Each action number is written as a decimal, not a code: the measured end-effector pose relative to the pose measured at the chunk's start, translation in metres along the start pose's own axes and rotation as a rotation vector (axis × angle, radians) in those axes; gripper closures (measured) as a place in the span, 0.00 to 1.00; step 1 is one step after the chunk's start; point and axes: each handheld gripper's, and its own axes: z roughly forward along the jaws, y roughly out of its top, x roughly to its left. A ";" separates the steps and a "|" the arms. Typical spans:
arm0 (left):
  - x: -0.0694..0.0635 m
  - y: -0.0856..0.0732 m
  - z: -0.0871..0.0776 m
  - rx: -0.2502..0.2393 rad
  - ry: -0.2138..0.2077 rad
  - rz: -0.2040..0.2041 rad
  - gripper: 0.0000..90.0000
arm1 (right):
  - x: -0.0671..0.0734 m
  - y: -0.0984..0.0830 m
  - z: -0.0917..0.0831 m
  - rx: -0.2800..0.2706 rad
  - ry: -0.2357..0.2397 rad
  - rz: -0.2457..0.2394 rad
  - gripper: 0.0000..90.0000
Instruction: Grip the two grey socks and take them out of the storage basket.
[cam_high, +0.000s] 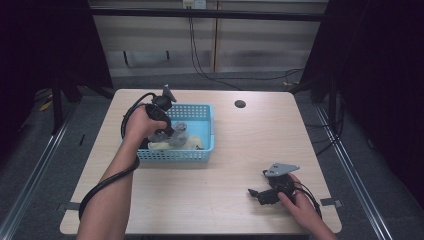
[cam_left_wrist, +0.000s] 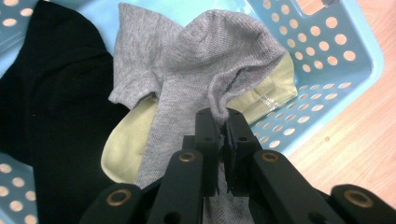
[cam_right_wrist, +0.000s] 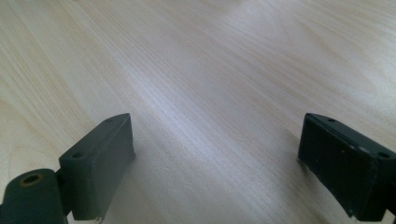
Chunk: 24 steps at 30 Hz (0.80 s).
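Observation:
A light blue perforated basket (cam_high: 207, 127) sits on the left half of the wooden table (cam_high: 240, 150). Inside it my left gripper (cam_high: 165, 134) is shut on a grey sock (cam_high: 178, 134). In the left gripper view the grey sock (cam_left_wrist: 187, 56) is pinched between the jaws of my left gripper (cam_left_wrist: 223, 123) and hangs bunched above the basket (cam_left_wrist: 336, 60). Under it lie a pale yellow sock (cam_left_wrist: 122, 149) and a black sock (cam_left_wrist: 51, 102). My right gripper (cam_high: 256, 194) rests open near the table's front right, its jaws wide apart over bare wood (cam_right_wrist: 210, 93).
A dark round hole (cam_high: 240, 104) marks the table near its far edge. Cables hang down the back wall behind the table. Metal rails run along the floor at both sides.

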 end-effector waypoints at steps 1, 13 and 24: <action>0.000 0.000 -0.002 0.000 0.001 0.002 0.95 | 0.000 0.000 0.000 0.000 0.000 0.000 0.11; -0.008 -0.005 -0.017 -0.010 -0.027 0.036 0.95 | 0.000 0.000 0.000 0.000 0.000 0.001 0.11; -0.023 -0.010 -0.026 -0.014 -0.051 0.092 0.95 | 0.000 0.000 0.000 0.000 0.000 0.001 0.11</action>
